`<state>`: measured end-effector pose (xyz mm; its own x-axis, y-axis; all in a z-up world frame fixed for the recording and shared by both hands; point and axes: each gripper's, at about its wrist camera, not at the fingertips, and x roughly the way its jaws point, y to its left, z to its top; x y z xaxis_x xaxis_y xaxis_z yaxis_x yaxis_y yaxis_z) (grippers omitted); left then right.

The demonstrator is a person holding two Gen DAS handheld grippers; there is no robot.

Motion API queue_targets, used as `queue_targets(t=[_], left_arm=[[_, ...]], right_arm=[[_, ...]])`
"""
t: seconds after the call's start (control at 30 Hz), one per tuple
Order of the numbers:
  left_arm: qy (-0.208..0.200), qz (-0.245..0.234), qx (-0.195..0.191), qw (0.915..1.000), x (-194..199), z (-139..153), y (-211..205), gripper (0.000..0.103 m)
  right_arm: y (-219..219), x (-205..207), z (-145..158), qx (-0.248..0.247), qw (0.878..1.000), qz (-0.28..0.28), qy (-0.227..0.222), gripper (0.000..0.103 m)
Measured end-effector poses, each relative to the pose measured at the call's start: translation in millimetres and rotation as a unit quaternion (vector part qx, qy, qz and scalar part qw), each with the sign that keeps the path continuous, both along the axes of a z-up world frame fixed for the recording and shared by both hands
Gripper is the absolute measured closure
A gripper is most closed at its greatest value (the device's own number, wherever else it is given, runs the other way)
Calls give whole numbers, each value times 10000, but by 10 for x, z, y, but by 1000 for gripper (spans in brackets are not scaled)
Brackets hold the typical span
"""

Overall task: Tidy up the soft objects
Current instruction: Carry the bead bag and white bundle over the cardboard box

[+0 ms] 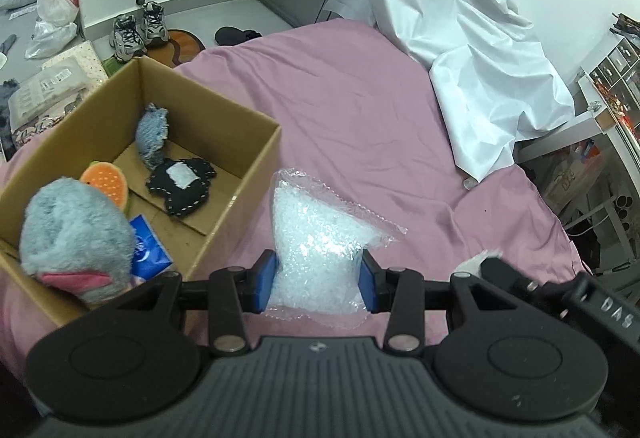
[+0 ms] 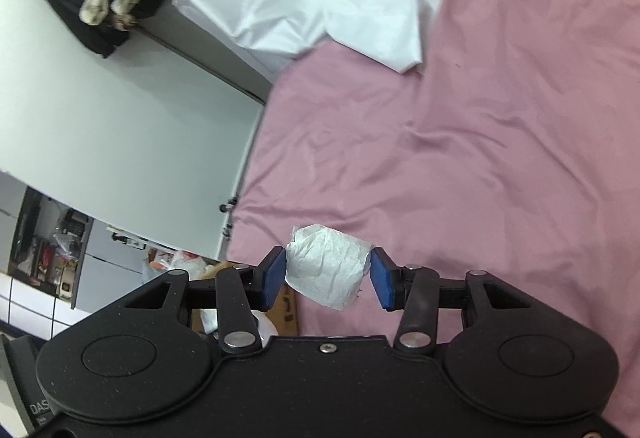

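My left gripper (image 1: 318, 280) is shut on a clear plastic bag of white pellets (image 1: 320, 234), held just right of an open cardboard box (image 1: 256, 166) on the pink bed. In the box lie a grey plush (image 1: 76, 234), an orange plush slice (image 1: 106, 180), a denim piece (image 1: 152, 134), a black stitched pouch (image 1: 180, 186) and a blue pack (image 1: 150, 250). My right gripper (image 2: 328, 278) is shut on a crumpled white tissue wad (image 2: 326, 270), held above the bed's edge. The right gripper's body also shows in the left wrist view (image 1: 560, 298) at lower right.
The pink bedsheet (image 1: 360, 110) spreads ahead. A white sheet (image 1: 460, 18) drapes over something at the far side. Shoes (image 1: 136, 26), bags and packages lie on the floor left of the bed. A white wall (image 2: 120, 118) and shelves stand beside the bed.
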<state>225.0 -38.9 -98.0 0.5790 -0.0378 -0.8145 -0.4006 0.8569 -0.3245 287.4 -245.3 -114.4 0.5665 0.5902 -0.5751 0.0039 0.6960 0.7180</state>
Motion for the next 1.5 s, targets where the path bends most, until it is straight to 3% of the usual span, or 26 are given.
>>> queue_targets(t=[0.47,0.87,1.5], left_arm=[[-248,189,249,9992,-255,299,388,61],[-212,376,251,9988,-412,333,897,61],[-300,410,195,9985,-453,344,1486,61]], right_arm=[[175,-108,307,-39,9977,199,-645,58],[705,-275,447,-338,9931,607,-945,58],[1415,-411,379,-597,9873,992,-1087,58]])
